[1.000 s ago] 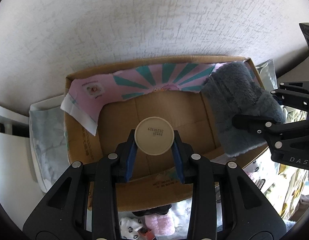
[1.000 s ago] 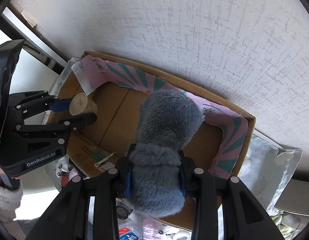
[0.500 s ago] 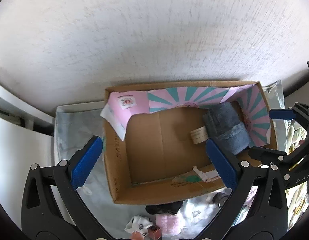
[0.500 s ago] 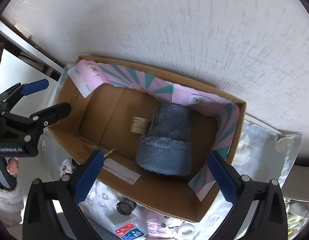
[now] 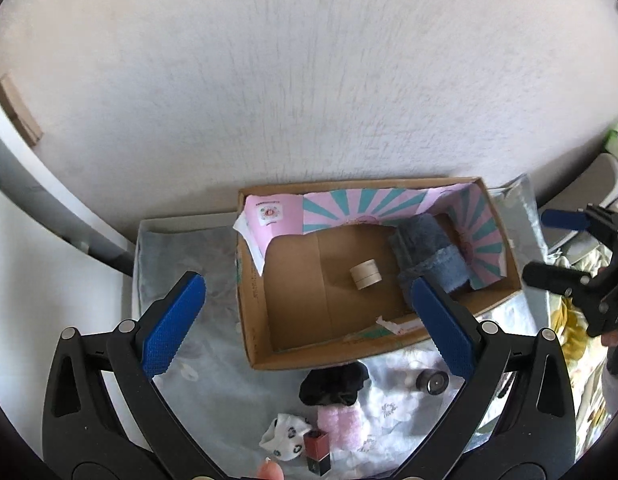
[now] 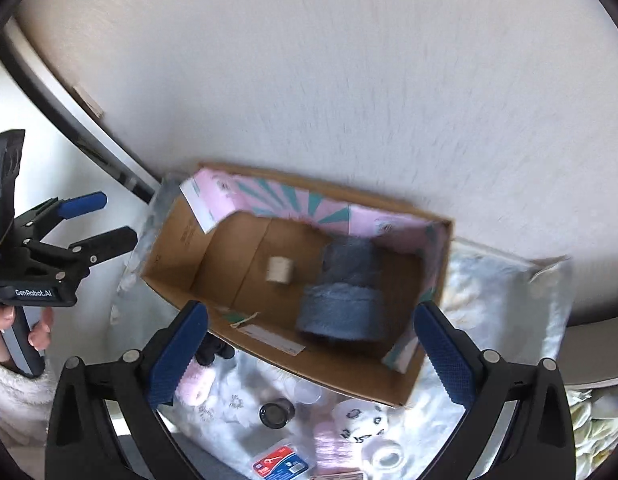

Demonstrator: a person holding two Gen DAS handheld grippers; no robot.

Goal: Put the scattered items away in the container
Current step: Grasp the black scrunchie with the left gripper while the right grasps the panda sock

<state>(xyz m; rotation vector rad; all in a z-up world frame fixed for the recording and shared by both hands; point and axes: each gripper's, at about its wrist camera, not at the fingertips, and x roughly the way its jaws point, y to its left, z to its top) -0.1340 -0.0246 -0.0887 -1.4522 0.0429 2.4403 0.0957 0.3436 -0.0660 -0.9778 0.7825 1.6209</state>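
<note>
An open cardboard box (image 5: 337, 354) with a pink and teal lining stands against the wall. On its floor a small beige jar (image 5: 365, 275) lies on its side, beside a fluffy grey-blue slipper (image 5: 427, 254) at the right end. My left gripper (image 5: 305, 284) hangs wide open above the box with nothing between its blue pads. My right gripper (image 6: 311, 310) is also wide open and empty above the box (image 6: 177, 248), over the slipper (image 6: 345, 296) and the jar (image 6: 279, 270). Each gripper shows at the edge of the other's view.
In front of the box, on a floral cloth (image 5: 181, 264), lie a black cloth (image 5: 333, 384), a pink fluffy item (image 5: 341, 424), a patterned white sock (image 5: 285, 436), a red box (image 5: 317, 450), a dark jar (image 6: 275, 414), a red-blue packet (image 6: 279, 464) and a tape roll (image 6: 385, 454).
Both grippers opened: the left let the beige jar go and the right let the slipper go, and both now lie in the box. Both grippers then rose and drew back.
</note>
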